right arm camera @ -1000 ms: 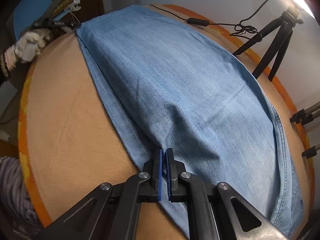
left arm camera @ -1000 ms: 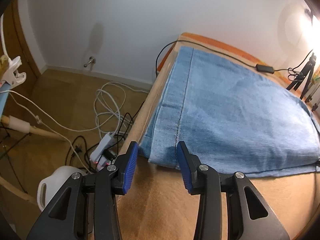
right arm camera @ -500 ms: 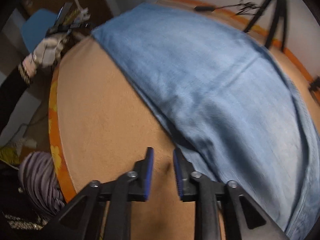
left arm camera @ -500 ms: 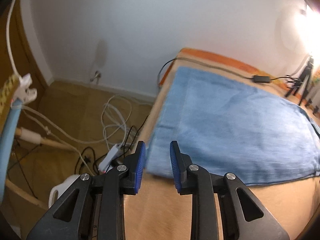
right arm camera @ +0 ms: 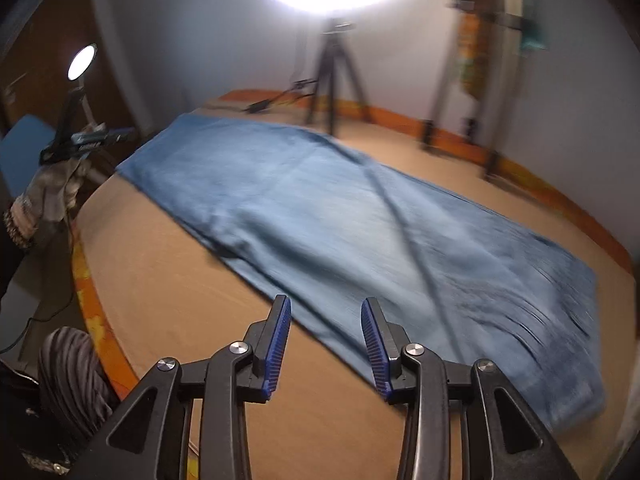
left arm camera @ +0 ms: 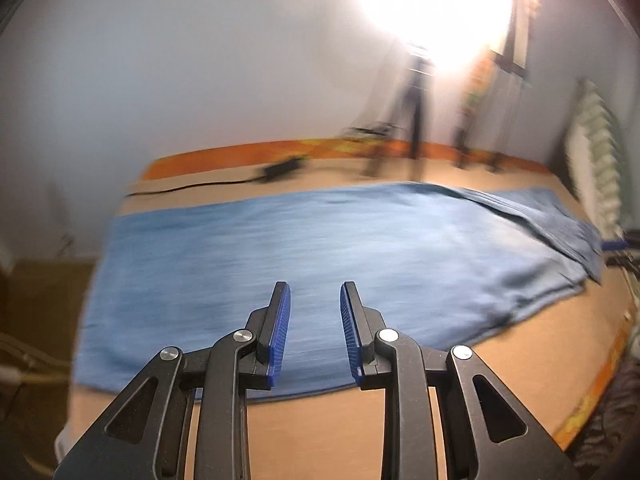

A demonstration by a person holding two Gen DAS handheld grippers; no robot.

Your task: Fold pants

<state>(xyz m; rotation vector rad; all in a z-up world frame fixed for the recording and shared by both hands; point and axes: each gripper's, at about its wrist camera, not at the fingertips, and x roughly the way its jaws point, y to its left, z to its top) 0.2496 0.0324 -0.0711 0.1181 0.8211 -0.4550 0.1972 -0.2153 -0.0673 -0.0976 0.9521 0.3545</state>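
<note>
Hovering apart and gripping nothing, the left gripper (left arm camera: 312, 326) has its blue fingers (left arm camera: 279, 336) released above the near long edge of the jeans (left arm camera: 320, 248). Those jeans lie flat and folded lengthwise on the tan bed (left arm camera: 320, 432), and a bare strip of bed runs between their near edge and the camera. Beyond the jeans, more bare bed reaches the orange border at the wall, where a black cable with its adapter (left arm camera: 280, 168) lies and a tripod (left arm camera: 414, 120) stands. The right gripper (right arm camera: 326, 344) is opening, nothing between its fingers (right arm camera: 276, 344); it hangs over bare bed just short of the jeans (right arm camera: 340, 216) edge. Left of the jeans, open bed curves to its orange rim.
</note>
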